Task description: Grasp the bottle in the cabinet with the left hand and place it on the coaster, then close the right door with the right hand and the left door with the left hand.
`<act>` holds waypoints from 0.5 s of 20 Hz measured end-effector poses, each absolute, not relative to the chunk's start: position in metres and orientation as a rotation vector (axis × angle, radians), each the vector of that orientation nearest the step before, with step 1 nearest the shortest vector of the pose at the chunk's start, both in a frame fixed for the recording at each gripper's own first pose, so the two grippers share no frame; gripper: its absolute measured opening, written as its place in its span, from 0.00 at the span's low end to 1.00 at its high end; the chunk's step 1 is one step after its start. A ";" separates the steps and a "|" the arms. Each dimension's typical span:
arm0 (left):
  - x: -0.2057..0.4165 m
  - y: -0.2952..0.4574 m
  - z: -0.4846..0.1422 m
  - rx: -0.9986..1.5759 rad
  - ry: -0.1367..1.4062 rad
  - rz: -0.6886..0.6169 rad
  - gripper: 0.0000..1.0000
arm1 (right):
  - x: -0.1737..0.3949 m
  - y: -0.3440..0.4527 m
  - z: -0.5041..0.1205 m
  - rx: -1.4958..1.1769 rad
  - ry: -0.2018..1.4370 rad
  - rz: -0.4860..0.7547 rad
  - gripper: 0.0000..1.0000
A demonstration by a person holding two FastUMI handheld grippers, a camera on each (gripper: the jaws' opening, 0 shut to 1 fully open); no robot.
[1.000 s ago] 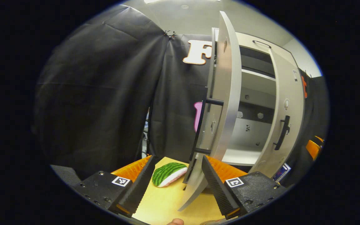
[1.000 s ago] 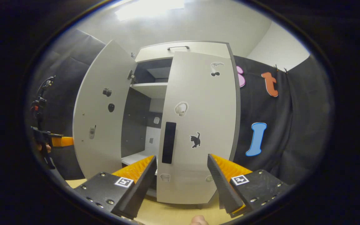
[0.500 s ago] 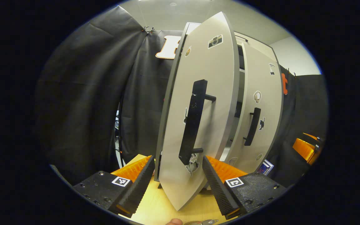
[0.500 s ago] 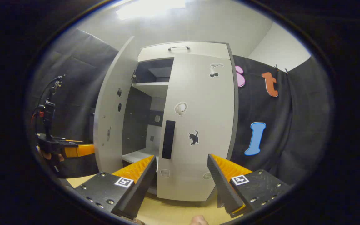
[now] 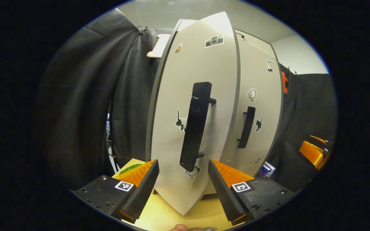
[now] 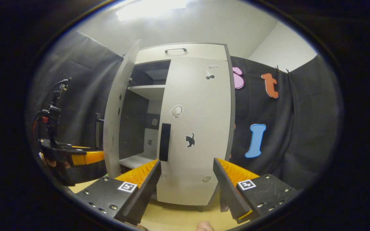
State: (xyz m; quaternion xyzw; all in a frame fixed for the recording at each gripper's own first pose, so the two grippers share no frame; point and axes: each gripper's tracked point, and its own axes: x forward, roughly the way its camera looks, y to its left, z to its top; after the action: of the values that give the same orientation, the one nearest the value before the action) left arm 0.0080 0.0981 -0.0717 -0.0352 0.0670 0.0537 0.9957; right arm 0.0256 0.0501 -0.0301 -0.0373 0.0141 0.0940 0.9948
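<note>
Now the left door (image 5: 185,128) has swung most of the way in over the last second, pushed by the left gripper (image 5: 181,184); it's right ahead of those jaws, handle (image 5: 195,126) between them, not gripped. Jaws wide apart, empty. Right door (image 6: 194,128) looks shut, dead ahead of the right gripper (image 6: 186,184), also wide open, empty. Last step nearly done. Count: two doors, two handles, one cabinet. Can't see bottle or coaster.

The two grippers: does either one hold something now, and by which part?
Nothing is held. The left gripper is open, its fingers either side of the left door; the right gripper is open before the right door.
</note>
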 end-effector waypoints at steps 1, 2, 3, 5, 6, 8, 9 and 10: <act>0.007 0.097 -0.070 -0.059 0.135 0.111 0.95 | 0.026 0.048 -0.029 -0.074 0.026 0.183 0.98; 0.006 0.096 -0.065 -0.045 0.134 0.116 0.95 | 0.027 0.046 -0.027 -0.072 0.024 0.178 0.98; 0.007 0.096 -0.060 -0.032 0.126 0.120 0.95 | 0.027 0.043 -0.024 -0.067 0.018 0.169 0.98; 0.004 0.091 -0.048 -0.008 0.110 0.128 0.95 | 0.029 0.035 -0.018 -0.056 0.009 0.136 0.98; 0.002 0.088 -0.040 -0.002 0.098 0.129 0.95 | 0.030 0.031 -0.015 -0.050 0.005 0.117 0.98; 0.001 0.081 -0.023 0.001 0.068 0.127 0.95 | 0.033 0.027 -0.010 -0.040 -0.001 0.099 0.98; 0.000 0.078 -0.014 0.004 0.053 0.129 0.95 | 0.035 0.025 -0.008 -0.033 -0.002 0.093 0.98; 0.000 0.077 -0.005 0.014 0.037 0.136 0.95 | 0.036 0.024 -0.006 -0.025 -0.003 0.088 0.98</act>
State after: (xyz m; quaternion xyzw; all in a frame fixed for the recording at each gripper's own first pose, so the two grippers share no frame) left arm -0.0005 0.0772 -0.0048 0.0071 0.0187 0.0680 0.9975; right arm 0.0356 0.0237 -0.0064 -0.0127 -0.0013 0.0441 0.9989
